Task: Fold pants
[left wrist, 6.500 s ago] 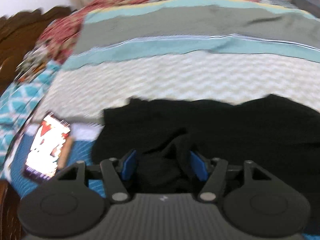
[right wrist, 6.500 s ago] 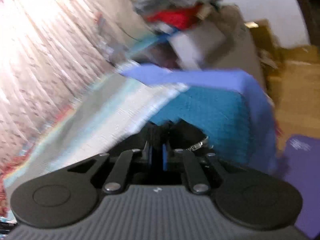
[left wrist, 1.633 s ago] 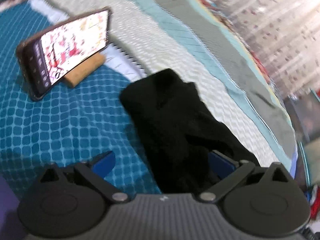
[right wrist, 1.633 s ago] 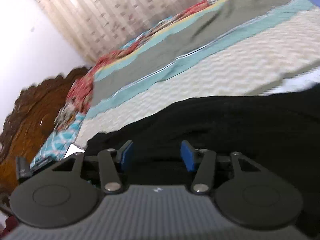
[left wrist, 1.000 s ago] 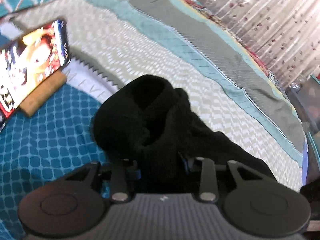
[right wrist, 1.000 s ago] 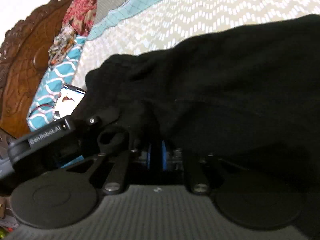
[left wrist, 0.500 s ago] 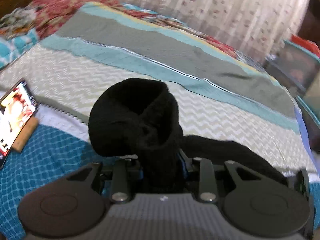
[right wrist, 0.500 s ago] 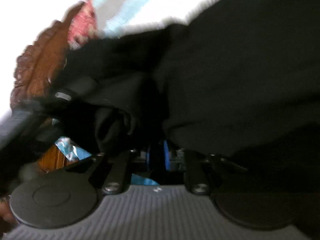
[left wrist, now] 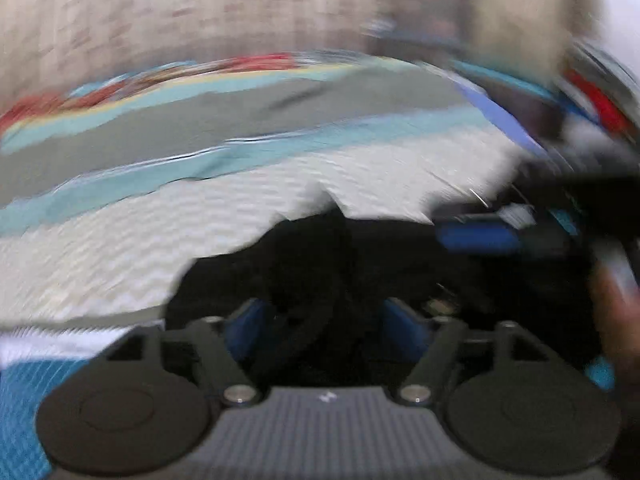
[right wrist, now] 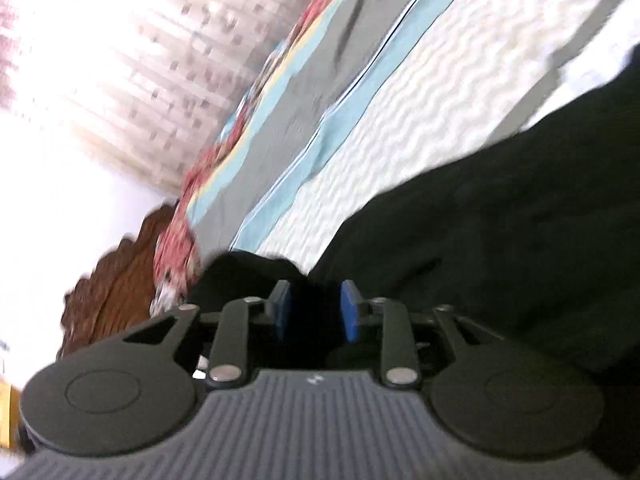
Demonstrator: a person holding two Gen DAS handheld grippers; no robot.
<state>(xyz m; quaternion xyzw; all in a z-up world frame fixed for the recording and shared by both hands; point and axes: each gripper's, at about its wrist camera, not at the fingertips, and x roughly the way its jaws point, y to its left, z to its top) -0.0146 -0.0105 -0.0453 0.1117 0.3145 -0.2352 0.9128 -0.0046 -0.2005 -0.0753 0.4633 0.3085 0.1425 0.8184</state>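
Both hand-held grippers, left (left wrist: 322, 322) and right (right wrist: 316, 310), opening over black pants (right wrist: 500, 240); striped bedspread (left wrist: 160, 208), curtain (left wrist: 160, 12) behind.

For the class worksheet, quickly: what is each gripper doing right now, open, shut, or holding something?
Left gripper: jaws opening, black pants between the pads, not pressed.
Right gripper: jaws opening, black pants between the pads; grip looks released.

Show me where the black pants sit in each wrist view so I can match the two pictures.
Left wrist view: the black pants fill the lower centre, between and beyond the opening left gripper.
Right wrist view: they spread across the right side, with a fold between the pads of the opening right gripper.
Shared landmark: the grey band of the bedspread, edged by a light blue stripe, behind the pants.
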